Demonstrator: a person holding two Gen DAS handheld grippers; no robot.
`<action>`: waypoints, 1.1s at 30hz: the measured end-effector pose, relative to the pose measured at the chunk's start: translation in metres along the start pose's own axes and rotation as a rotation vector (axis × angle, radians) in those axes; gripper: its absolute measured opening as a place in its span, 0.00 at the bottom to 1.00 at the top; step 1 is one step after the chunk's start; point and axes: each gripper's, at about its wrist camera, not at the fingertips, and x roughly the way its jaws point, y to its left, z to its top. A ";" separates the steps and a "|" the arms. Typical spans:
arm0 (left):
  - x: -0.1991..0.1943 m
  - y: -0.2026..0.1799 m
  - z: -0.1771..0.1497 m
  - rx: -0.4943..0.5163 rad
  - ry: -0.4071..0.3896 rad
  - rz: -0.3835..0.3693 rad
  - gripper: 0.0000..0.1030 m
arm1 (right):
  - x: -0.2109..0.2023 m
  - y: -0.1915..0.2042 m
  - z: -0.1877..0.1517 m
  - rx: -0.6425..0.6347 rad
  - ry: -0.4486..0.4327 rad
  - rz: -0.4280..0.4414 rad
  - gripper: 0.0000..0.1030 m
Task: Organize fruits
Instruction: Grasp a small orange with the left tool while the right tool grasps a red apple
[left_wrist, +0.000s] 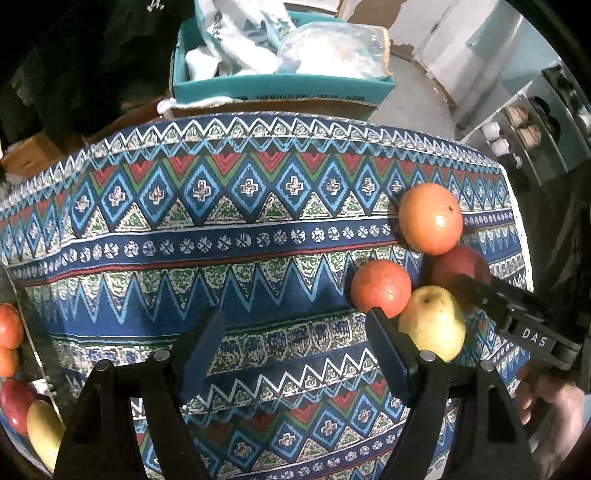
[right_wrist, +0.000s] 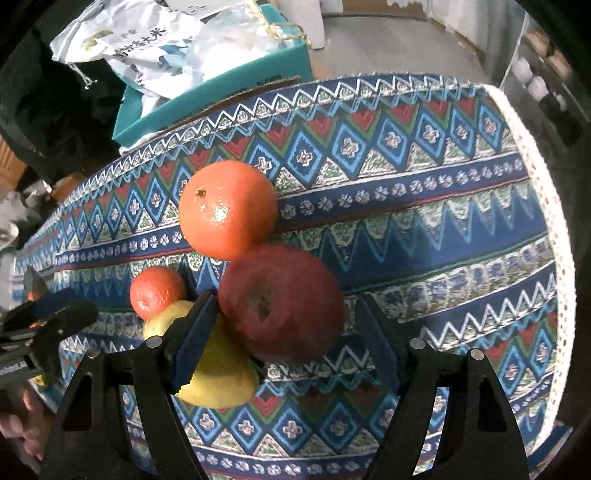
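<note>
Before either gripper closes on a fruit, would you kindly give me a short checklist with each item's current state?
1. Right gripper open: ok.
2. Red apple between its fingers: ok.
3. Pads touching the apple: cannot tell.
4. Left gripper open: ok.
5. Fruit between the left fingers: not ok, only tablecloth; the small orange and pear sit to its right.
6. Apple clear of its neighbours: not ok, the large orange and pear crowd it.

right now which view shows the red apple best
The right wrist view: the red apple sits large between the open fingers. In the left wrist view it is mostly hidden behind the orange, pear and right gripper.
</note>
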 end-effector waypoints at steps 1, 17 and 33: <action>0.002 0.001 0.001 -0.009 0.005 -0.006 0.77 | 0.002 0.000 0.000 0.000 0.004 -0.002 0.75; 0.016 -0.014 0.010 -0.084 0.008 -0.103 0.78 | 0.003 -0.014 -0.026 0.015 0.007 -0.052 0.74; 0.046 -0.037 0.017 -0.114 0.035 -0.153 0.84 | -0.029 -0.039 -0.048 0.032 -0.029 -0.040 0.74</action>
